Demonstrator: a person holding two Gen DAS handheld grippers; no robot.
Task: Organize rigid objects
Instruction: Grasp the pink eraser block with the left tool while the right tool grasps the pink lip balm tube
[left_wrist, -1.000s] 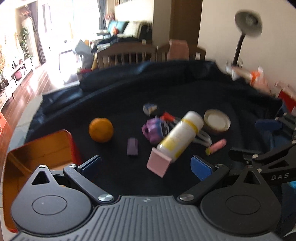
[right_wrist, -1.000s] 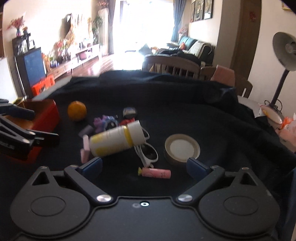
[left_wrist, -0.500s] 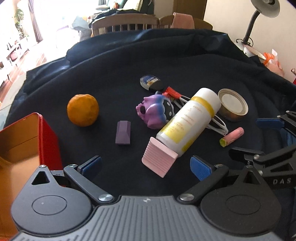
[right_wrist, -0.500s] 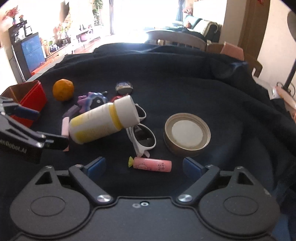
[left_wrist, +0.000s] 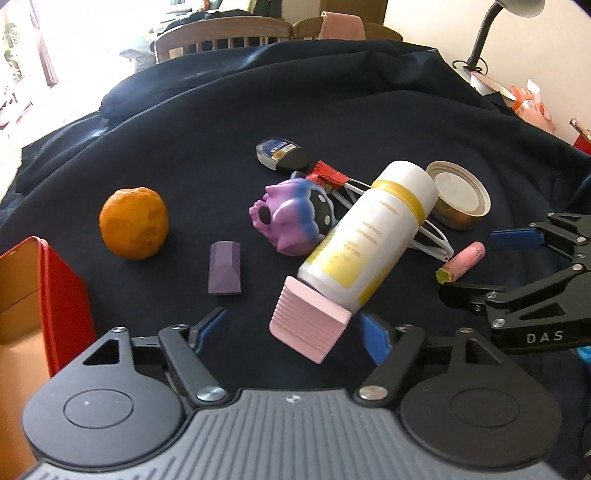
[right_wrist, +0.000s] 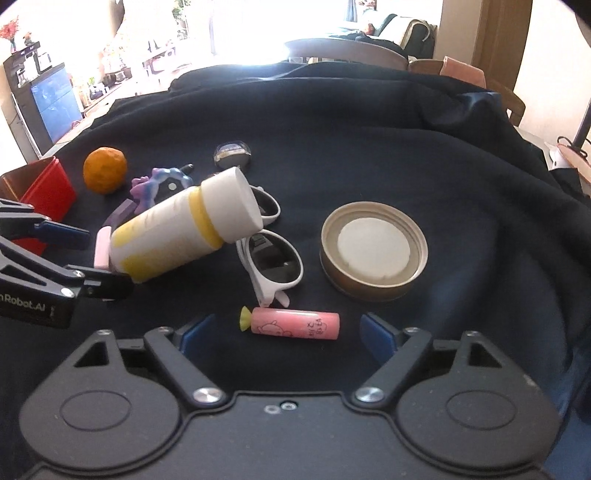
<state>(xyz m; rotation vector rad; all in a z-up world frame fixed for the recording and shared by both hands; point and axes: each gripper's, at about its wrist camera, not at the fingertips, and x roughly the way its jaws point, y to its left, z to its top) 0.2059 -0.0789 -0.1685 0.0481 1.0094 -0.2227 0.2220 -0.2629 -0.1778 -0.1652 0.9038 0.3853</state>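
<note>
Where the bottle (left_wrist: 365, 236) overlies the sunglasses (right_wrist: 271, 258), their frame hides — perhaps folded

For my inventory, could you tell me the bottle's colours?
White bottle with yellow bands; clearest in the right wrist view.

daylight floods in from blown-out windows (right_wrist: 258, 26) at the far end, glaring white. the dark cloth (left_wrist: 332, 122) stays evenly lit with soft shadows. both views are sharp, with fisheye bending and dark corners.
</note>
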